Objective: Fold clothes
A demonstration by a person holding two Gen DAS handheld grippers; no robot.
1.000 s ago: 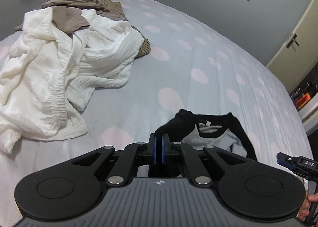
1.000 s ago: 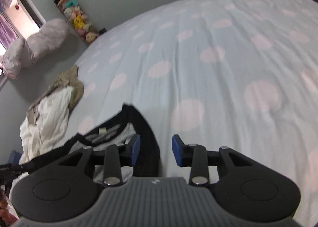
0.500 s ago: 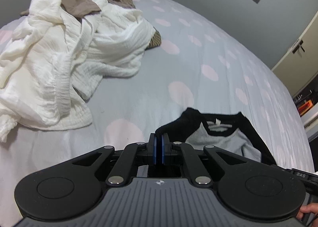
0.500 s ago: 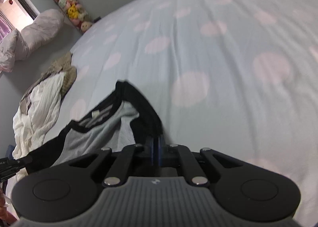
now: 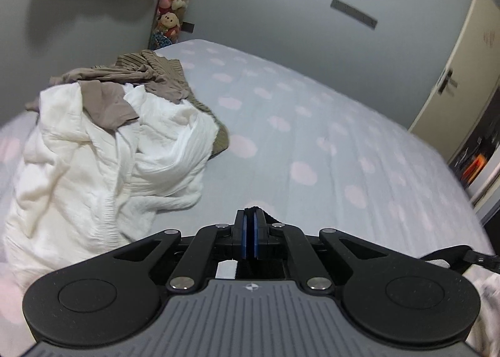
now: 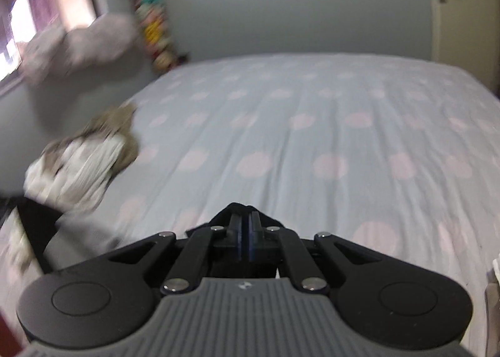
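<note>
Change: since a second ago both claws have been raised and the right claw, then apart, has been brought together on the shirt's black shoulder; the shirt, then flat on the bed, has been lifted.
Left view, claw: the left claw (image 5: pixel 249 233) is seen clamped on a black fold of the shirt (image 5: pixel 267 216), which pokes out past the pads.
Left view, shirt: most of it is hidden under the claw body; a black strip runs off at the lower right.
Left view, bed: the bed (image 5: pixel 328 144) is bare ahead; the pile (image 5: pixel 103 154) of white and brown clothes lies to the left.
Right view, claw: the right claw (image 6: pixel 244 236) is seen clamped on black cloth of the shirt (image 6: pixel 239 207).
Right view, blur: the left side is smeared; a dark and grey shape there is probably the hanging shirt.
Risk, grip: only thin edges seem to be pinched, so a sharp pull could free one corner and drop the shirt in a heap.
Risk, pile: the hanging hem could be dragged into the pile and tangled.
</note>
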